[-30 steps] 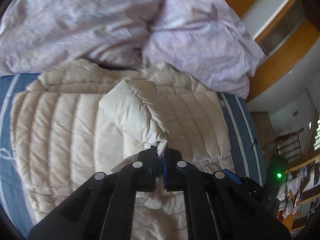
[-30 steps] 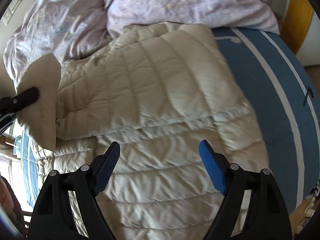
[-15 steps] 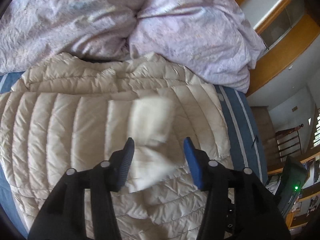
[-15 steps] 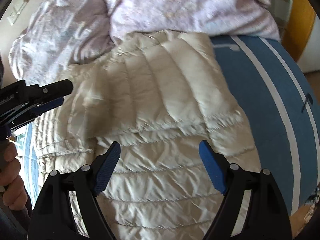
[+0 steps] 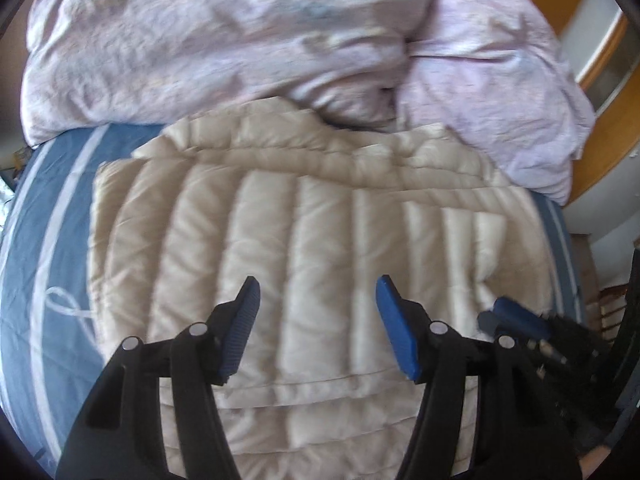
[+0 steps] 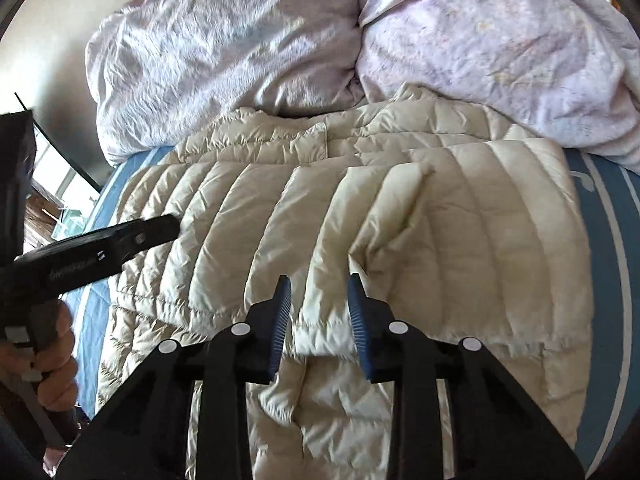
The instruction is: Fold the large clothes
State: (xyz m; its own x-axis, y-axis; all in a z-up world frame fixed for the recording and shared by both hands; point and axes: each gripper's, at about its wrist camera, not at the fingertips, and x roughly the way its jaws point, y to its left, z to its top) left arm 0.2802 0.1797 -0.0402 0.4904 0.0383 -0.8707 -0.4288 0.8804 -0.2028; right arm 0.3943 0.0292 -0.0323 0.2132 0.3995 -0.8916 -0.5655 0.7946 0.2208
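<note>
A cream quilted down jacket (image 5: 304, 248) lies spread on the blue striped bed sheet (image 5: 44, 240), with one sleeve (image 6: 384, 216) folded across its body. My left gripper (image 5: 318, 300) is open and empty above the jacket's middle. My right gripper (image 6: 318, 296) is partly open just above the folded sleeve's cuff end, holding nothing that I can see. The right gripper's blue tip (image 5: 516, 320) shows at the lower right of the left wrist view. The left gripper (image 6: 92, 252) and the hand holding it show at the left of the right wrist view.
A crumpled lilac duvet (image 5: 280, 40) is heaped along the far side of the bed, touching the jacket's collar edge; it also shows in the right wrist view (image 6: 320, 32). A wooden wardrobe (image 5: 600, 100) stands at the far right. Bare sheet (image 6: 612, 240) lies right of the jacket.
My left gripper opened and let go of the sleeve, which now lies across the jacket, then drew back left. My right gripper moved in over the sleeve and its jaws narrowed.
</note>
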